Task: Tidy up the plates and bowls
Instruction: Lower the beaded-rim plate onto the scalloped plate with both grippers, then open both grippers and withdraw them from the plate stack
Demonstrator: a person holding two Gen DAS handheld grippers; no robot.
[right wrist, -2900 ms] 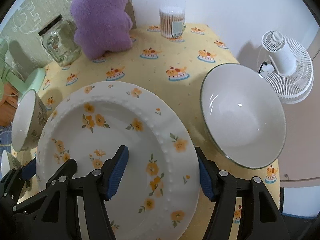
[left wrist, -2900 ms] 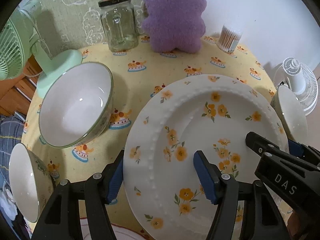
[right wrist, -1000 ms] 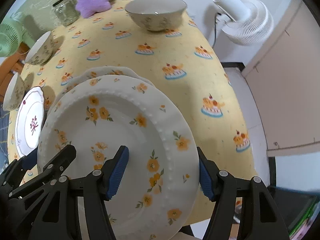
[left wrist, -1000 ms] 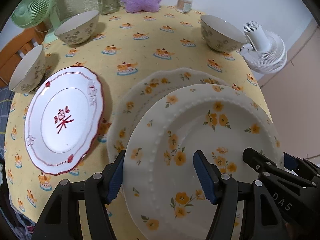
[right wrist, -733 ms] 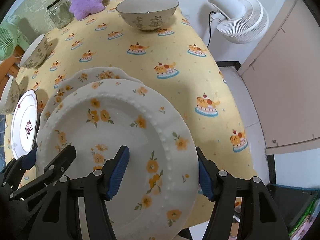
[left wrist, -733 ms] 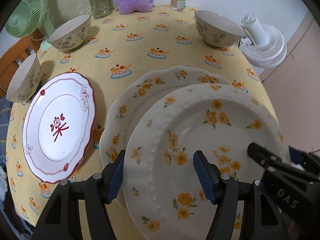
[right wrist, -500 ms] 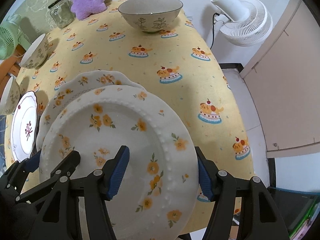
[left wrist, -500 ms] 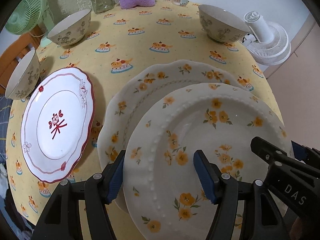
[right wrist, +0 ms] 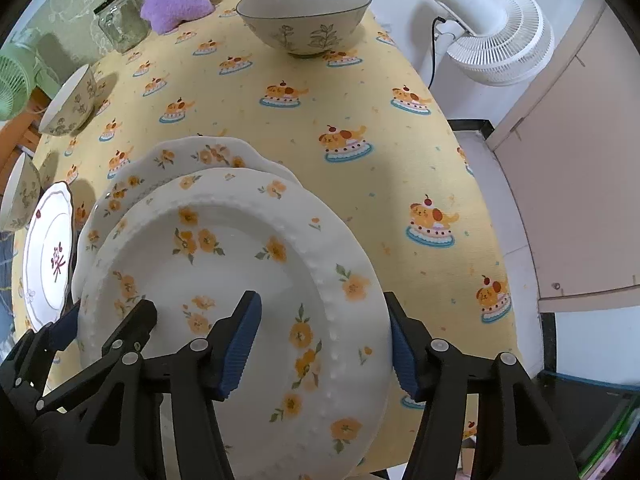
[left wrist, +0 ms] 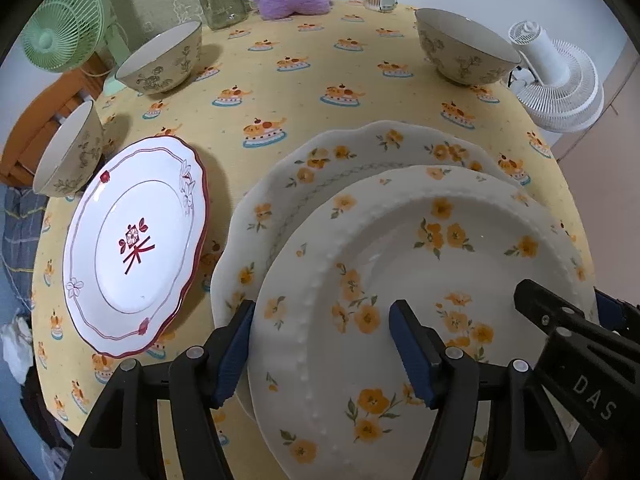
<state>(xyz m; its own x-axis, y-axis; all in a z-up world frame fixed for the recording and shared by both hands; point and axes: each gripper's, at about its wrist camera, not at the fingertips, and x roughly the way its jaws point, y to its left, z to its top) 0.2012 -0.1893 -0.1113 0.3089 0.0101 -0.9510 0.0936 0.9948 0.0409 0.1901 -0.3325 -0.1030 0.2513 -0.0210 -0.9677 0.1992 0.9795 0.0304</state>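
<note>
the beaded plate (left wrist: 420,264) hides much of the scalloped plate (left wrist: 320,168) beneath it.

I get bright, even indoor light and sharp focus. Bowls cast soft shadows on the table (left wrist: 304,92). Small glints sit on the plate (left wrist: 440,280); fisheye bends everything toward black corners.

Beaded plate (left wrist: 420,280) w/ orange flowers over scalloped plate (left wrist: 320,168), 5 o'clock; red-rim plate (left wrist: 132,244) 9 o'clock; three bowls (left wrist: 160,60) upright, 10–2 o'clock.
</note>
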